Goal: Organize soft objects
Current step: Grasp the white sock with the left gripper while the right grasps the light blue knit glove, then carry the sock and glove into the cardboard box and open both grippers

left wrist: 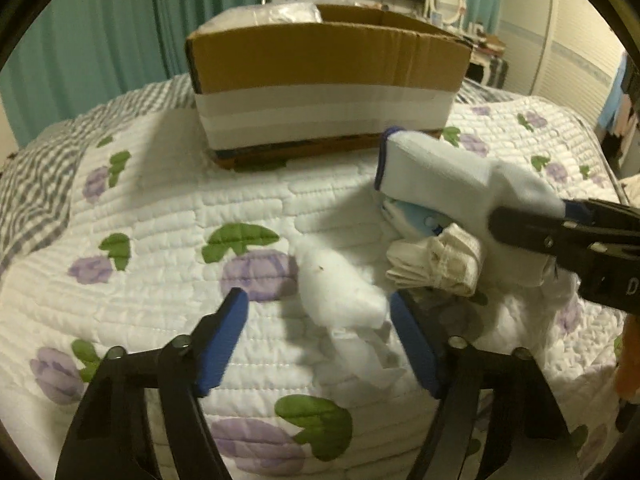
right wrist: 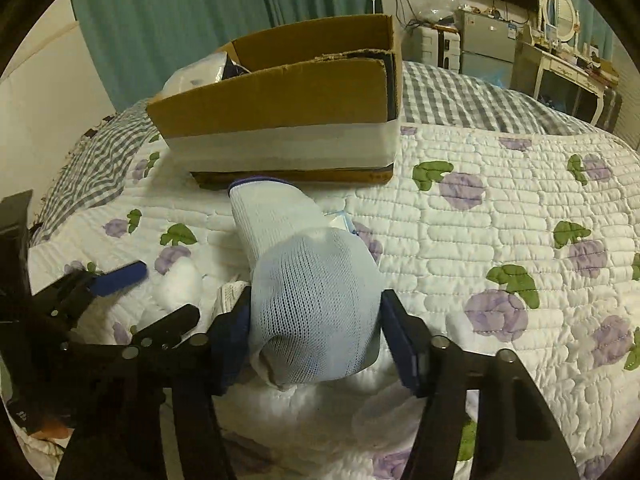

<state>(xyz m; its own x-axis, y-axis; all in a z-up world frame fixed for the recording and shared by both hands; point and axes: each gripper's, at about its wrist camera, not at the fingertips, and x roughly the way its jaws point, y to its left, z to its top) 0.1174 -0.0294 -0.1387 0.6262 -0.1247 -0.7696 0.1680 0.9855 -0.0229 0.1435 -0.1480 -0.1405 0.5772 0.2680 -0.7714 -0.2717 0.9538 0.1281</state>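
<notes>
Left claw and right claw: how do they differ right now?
The left claw is open and holds nothing, with a white fluffy wad lying between its fingers on the quilt. The right claw is shut on a white knit glove, lifted off the quilt. Both point toward the cardboard box and have blue pads.

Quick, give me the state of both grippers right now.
Left gripper: open, holding nothing, white fluffy piece between its fingers.
Right gripper: closed on the white glove.
</notes>
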